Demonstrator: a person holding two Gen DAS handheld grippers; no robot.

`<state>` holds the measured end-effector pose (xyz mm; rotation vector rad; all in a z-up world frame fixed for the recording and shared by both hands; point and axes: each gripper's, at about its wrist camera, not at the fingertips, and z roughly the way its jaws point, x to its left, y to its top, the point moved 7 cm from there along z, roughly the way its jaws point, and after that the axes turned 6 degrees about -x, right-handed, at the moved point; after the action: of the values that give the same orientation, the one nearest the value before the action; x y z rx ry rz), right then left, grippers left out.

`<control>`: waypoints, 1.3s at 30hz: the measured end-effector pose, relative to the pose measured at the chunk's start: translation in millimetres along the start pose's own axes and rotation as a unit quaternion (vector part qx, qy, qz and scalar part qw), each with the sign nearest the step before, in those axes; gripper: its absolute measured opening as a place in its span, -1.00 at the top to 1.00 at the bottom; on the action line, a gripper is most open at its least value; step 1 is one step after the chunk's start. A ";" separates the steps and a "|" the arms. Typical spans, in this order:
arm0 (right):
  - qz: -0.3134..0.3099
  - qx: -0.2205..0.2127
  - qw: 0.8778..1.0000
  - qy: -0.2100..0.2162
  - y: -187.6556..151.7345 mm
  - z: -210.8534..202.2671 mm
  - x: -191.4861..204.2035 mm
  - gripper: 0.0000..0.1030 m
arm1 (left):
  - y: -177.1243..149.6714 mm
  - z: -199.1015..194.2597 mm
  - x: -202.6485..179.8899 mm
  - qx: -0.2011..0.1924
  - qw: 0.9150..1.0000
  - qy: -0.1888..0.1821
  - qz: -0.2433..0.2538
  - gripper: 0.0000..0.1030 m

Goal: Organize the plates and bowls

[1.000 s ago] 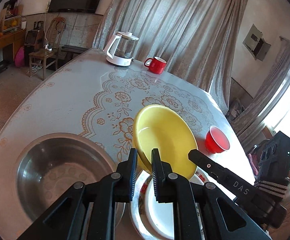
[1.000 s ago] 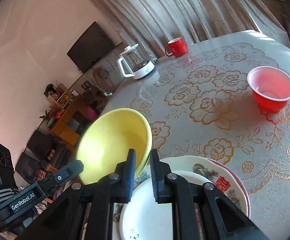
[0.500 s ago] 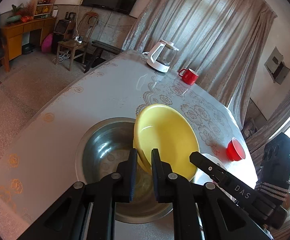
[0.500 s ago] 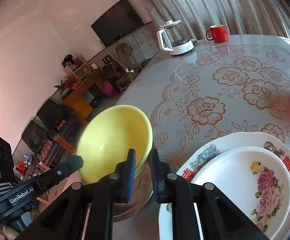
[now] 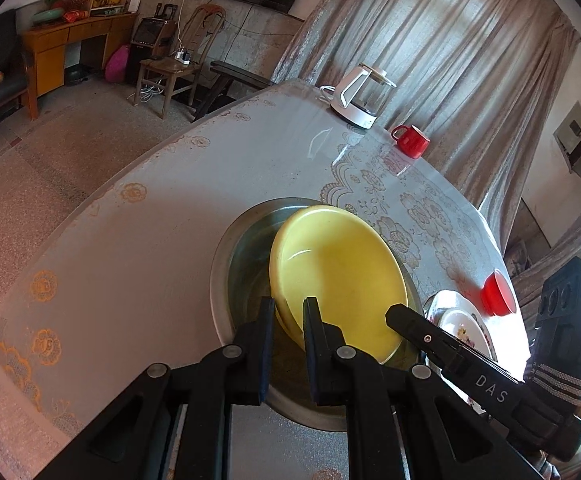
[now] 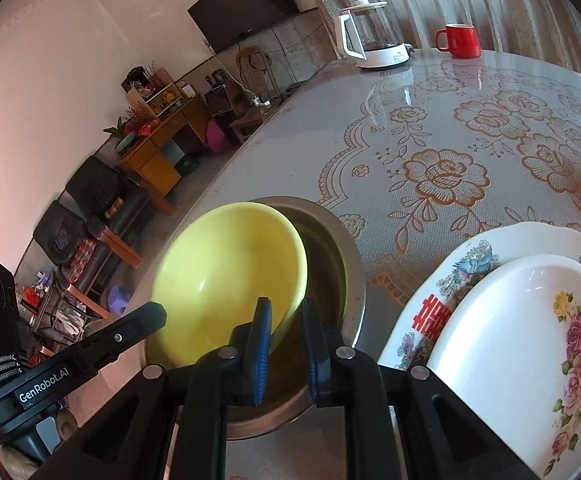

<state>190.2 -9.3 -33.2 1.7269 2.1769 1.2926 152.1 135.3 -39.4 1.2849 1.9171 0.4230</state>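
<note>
Bowl (image 5: pixel 342 276), yellow, is clamped at opposite rim edges by left gripper (image 5: pixel 288 320) and right gripper (image 6: pixel 286 320), tilted over steel basin (image 5: pixel 226 248). It should be levelled and lowered evenly before release.

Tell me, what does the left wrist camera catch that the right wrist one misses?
Only the left wrist view shows the small red cup. Only the right wrist view shows the whole rose plate stacked on a patterned plate. Both show the yellow bowl over the steel basin, pinched by both claws, plus the kettle and red mug.
</note>
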 end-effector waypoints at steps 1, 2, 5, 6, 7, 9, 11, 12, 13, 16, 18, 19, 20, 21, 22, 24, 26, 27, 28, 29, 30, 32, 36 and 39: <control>-0.001 0.001 1.000 0.000 -0.6 0.5 0.7 0.72 | 0.2 -0.7 1.8 0.000 1.000 0.000 0.000 0.76; -0.003 0.002 1.000 -0.001 -1.0 0.5 1.6 0.71 | -0.4 -1.2 3.0 0.001 1.000 0.000 0.000 0.76; -0.007 0.006 1.000 -0.002 -2.4 1.0 5.1 0.68 | -2.2 0.4 6.2 0.006 1.000 0.000 -0.007 0.74; -0.006 0.008 1.000 0.000 -2.4 1.7 5.5 0.68 | -3.2 1.5 6.9 0.007 1.000 0.002 -0.007 0.74; -0.006 0.008 1.000 0.000 -3.0 2.0 5.6 0.68 | -3.3 1.1 7.4 0.004 1.000 0.003 -0.005 0.74; -0.012 0.006 1.000 -0.003 -2.8 3.7 5.8 0.68 | -3.9 1.1 6.4 0.002 1.000 0.008 0.003 0.74; -0.022 0.004 1.000 -0.011 -3.6 3.7 7.7 0.68 | -3.7 0.6 5.9 -0.001 1.000 0.010 0.006 0.74; -0.027 0.003 1.000 -0.014 -4.2 3.6 8.1 0.68 | -4.0 0.4 6.0 -0.001 1.000 0.009 0.006 0.74; -0.028 0.002 0.999 -0.016 -4.3 3.3 8.1 0.68 | -3.9 0.2 5.9 -0.001 1.000 0.009 0.005 0.74; -0.028 0.000 1.000 -0.014 -4.9 1.3 7.8 0.68 | -4.5 0.1 4.7 -0.005 1.000 0.014 0.012 0.73; -0.030 -0.001 0.999 -0.015 -5.3 0.8 7.7 0.68 | -4.9 0.4 3.5 -0.006 1.000 0.018 0.016 0.74; -0.032 -0.002 0.999 -0.016 -5.4 0.5 7.8 0.68 | -5.0 0.5 3.2 -0.006 1.000 0.019 0.018 0.73; -0.035 -0.004 0.999 -0.019 -5.3 0.4 8.0 0.68 | -5.2 0.5 2.9 -0.006 1.000 0.019 0.018 0.73; -0.039 -0.005 0.999 -0.023 -4.9 0.7 7.9 0.68 | -5.3 0.5 2.8 -0.006 1.000 0.019 0.019 0.71; -0.043 -0.006 0.999 -0.027 -5.2 0.5 8.6 0.67 | -5.4 0.3 2.9 -0.007 1.000 0.019 0.019 0.70; -0.052 -0.008 0.998 -0.031 -5.6 0.0 9.9 0.63 | -5.8 0.4 2.5 -0.008 1.000 0.020 0.023 0.69; -0.060 -0.010 0.998 -0.035 -5.7 0.3 10.3 0.61 | -6.9 0.5 1.2 -0.007 1.000 0.018 0.023 0.69; -0.064 -0.011 0.997 -0.037 -6.0 0.2 10.7 0.61 | -7.2 0.5 0.6 -0.007 1.000 0.018 0.024 0.69; -0.066 -0.012 0.997 -0.040 -6.3 0.3 10.9 0.61 | -7.4 0.7 0.3 -0.007 0.999 0.018 0.025 0.69; -0.068 -0.012 0.997 -0.040 -6.9 0.4 11.4 0.61 | -7.6 0.5 -0.2 -0.007 0.999 0.018 0.027 0.69; -0.068 -0.012 0.997 -0.039 -7.5 0.6 11.8 0.61 | -7.7 0.5 -0.3 -0.007 0.999 0.018 0.027 0.69; -0.068 -0.012 0.997 -0.036 -8.8 0.8 12.9 0.61 | -7.8 0.8 -0.7 -0.008 0.999 0.018 0.028 0.69; -0.068 -0.012 0.997 -0.036 -9.6 1.0 13.4 0.61 | -7.8 0.9 -0.9 -0.008 0.999 0.018 0.030 0.68; -0.065 -0.012 0.997 -0.034 -9.3 0.8 13.5 0.61 | -8.1 -0.4 -1.2 -0.011 0.999 0.019 0.033 0.67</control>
<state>178.6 2.2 -34.1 1.5661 2.1862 1.2065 146.9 130.7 -43.8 1.3380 1.9003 0.5050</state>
